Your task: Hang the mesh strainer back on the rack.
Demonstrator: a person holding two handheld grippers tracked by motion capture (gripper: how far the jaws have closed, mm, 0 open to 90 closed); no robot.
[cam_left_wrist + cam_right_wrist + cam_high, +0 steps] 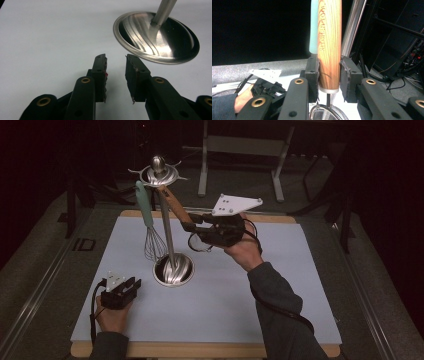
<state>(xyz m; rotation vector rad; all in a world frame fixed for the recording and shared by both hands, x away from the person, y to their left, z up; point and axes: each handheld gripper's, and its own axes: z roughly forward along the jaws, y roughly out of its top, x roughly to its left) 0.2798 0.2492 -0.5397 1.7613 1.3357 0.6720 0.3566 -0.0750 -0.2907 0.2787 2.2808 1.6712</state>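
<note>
Right tongs (329, 68) clamped on wooden handle (329, 40) of strainer (328, 113), held raised and tilted, upper end against top ring (157, 175) of steel utensil stand (172, 267). Mint-handled whisk (150, 227) hung on same ring, just beside handle. Left tongs (116, 67) rested low on white surface (225, 305), jaws apart, nothing between, near stand base (156, 40).

Stand pole (167, 227) w/ hanging whisk (150, 227) blocks mat centre. Base (173, 270) sits just beside left gripper (131, 286). Mat's (280, 285) right half is open for passage.
</note>
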